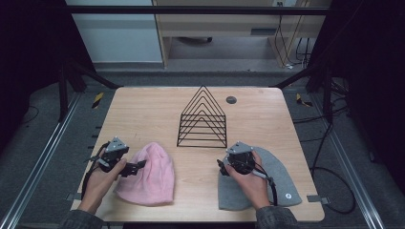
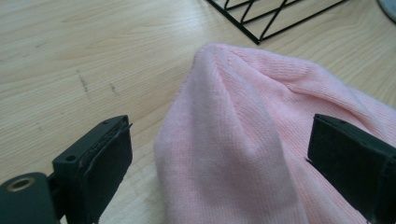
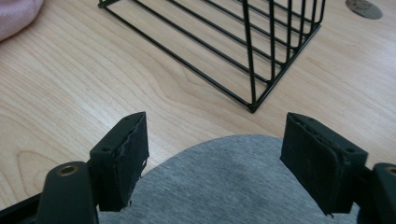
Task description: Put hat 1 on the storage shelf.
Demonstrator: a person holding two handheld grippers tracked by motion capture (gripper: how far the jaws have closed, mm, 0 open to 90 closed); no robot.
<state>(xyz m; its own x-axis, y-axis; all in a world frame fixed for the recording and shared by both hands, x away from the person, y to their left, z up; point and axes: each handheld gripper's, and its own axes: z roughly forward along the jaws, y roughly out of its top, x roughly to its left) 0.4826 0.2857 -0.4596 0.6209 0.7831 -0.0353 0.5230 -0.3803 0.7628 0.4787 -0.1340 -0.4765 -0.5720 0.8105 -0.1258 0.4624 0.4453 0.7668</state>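
Left claw jaws apart, straddling the crown of the pink beanie, not pinching yet; beanie's long axis runs crown-far to cuff-near on the table. Right claw also apart, over the grey beanie edge. Count: two beanies, one wire rack.

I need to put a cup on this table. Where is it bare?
Bare wood lies left of the wire rack, back to the table edge, and right of the rack past the grey disc. The front is crowded: pink hat, grey hat and both hands.
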